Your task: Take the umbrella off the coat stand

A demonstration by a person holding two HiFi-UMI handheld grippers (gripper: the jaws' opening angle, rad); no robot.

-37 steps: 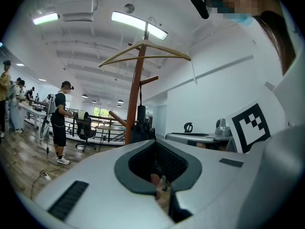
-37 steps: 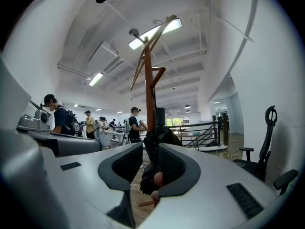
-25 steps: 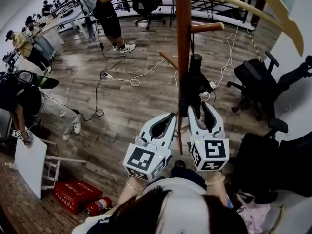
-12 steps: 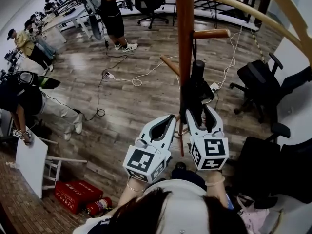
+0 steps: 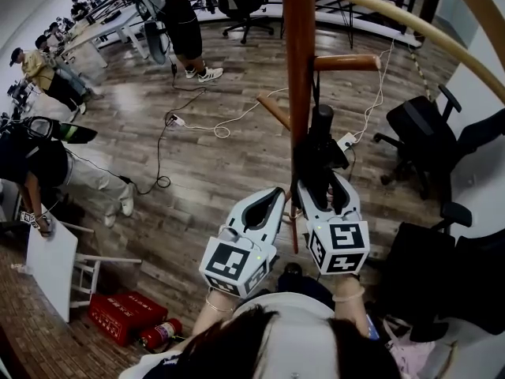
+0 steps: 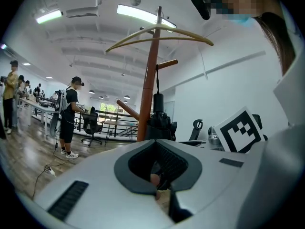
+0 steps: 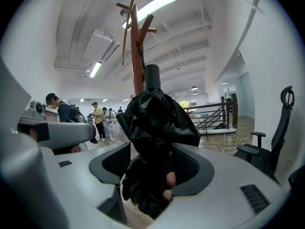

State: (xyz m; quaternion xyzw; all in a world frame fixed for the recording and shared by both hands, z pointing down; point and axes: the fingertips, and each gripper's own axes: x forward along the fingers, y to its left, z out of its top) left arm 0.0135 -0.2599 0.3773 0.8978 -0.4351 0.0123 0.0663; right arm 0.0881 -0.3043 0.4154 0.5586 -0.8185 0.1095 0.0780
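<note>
Now the right claw (image 5: 322,184) is released, its jaws just opened wide either side of the folded umbrella (image 5: 318,152). The umbrella hangs between them from the coat stand (image 5: 298,69) above, likely awaiting a firmer grip. The left claw (image 5: 274,194), clenched and empty, hovers just beside.

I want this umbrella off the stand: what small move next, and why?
Probably close the right gripper: its jaws have just been opening and straddle the black umbrella without pressing it, while it hangs from a peg on the coat stand.
</note>
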